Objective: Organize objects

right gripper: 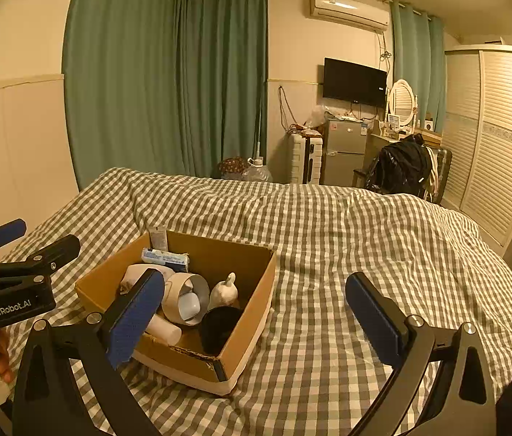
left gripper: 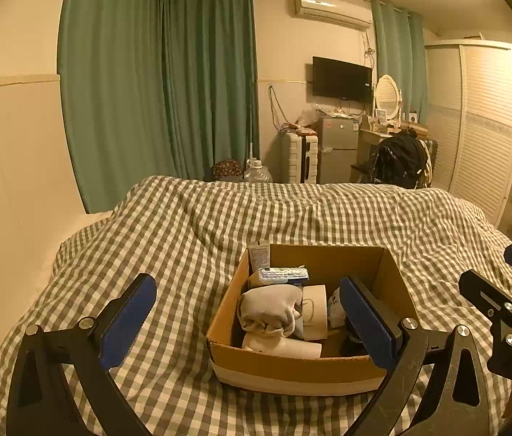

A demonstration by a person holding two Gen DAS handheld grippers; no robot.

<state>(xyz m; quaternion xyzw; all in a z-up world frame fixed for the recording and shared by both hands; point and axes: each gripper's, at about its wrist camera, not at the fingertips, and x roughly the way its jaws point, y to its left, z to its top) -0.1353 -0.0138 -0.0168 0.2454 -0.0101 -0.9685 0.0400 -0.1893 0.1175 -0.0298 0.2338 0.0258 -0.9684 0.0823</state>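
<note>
Up close, the left gripper [left gripper: 248,321] hangs with its blue-padded jaws spread wide and nothing between them, one finger over the checked quilt, the other over the near right part of the cardboard box [left gripper: 292,367]. The right gripper [right gripper: 256,321] is likewise released and empty, its left finger overlapping the box's near left corner, its right finger above bare quilt.

The box sits on the grey-and-white checked quilt [right gripper: 328,225], open-topped, brown with a pale band along its base, its long axis running away from the cameras toward the foot of the bed. Inside lie a rolled grey cloth [left gripper: 268,309], a wide tape roll [right gripper: 187,299] with its opening facing the right wrist camera, a blue-and-white packet [left gripper: 283,275] lying crosswise, an upright tube [left gripper: 259,254] in the far left corner, a white cylinder [left gripper: 281,347] lying along the near wall, a small white figurine [right gripper: 224,290] standing upright, and a dark round object [right gripper: 219,327].
</note>
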